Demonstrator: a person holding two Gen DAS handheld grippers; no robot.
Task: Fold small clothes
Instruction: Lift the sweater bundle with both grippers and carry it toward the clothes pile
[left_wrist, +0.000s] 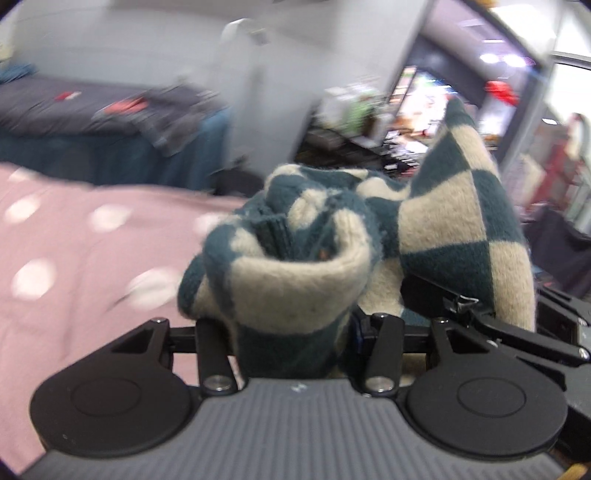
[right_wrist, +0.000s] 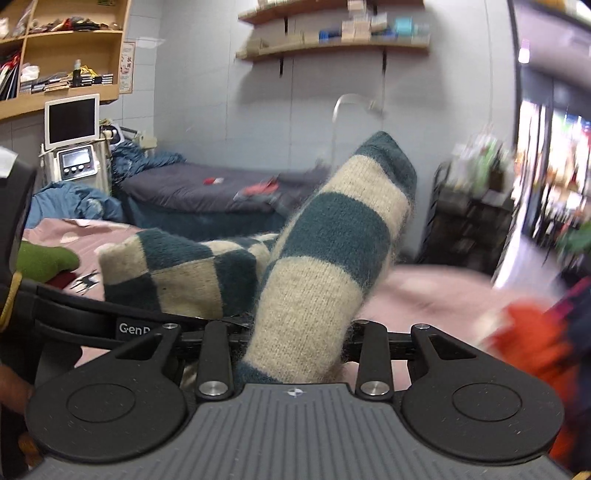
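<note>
A fuzzy teal-and-cream checkered sock (left_wrist: 295, 266) is bunched in my left gripper (left_wrist: 295, 332), which is shut on its cuff end above the pink bed cover. Its other end (left_wrist: 465, 206) stands up to the right. My right gripper (right_wrist: 295, 339) is shut on the same sock (right_wrist: 332, 251), whose toe end sticks up and away from the camera. The rest of the sock (right_wrist: 184, 273) drapes left over the left gripper's black body (right_wrist: 92, 321). The fingertips of both grippers are hidden by the fabric. The right gripper's body (left_wrist: 535, 332) shows at the lower right of the left wrist view.
The pink spotted bed cover (left_wrist: 74, 258) lies below. A green garment (right_wrist: 44, 260) and an orange one (right_wrist: 532, 339) lie on it. A second bed with a dark grey cover (right_wrist: 207, 188) stands behind, beside a monitor (right_wrist: 72, 120) and wall shelves (right_wrist: 66, 48).
</note>
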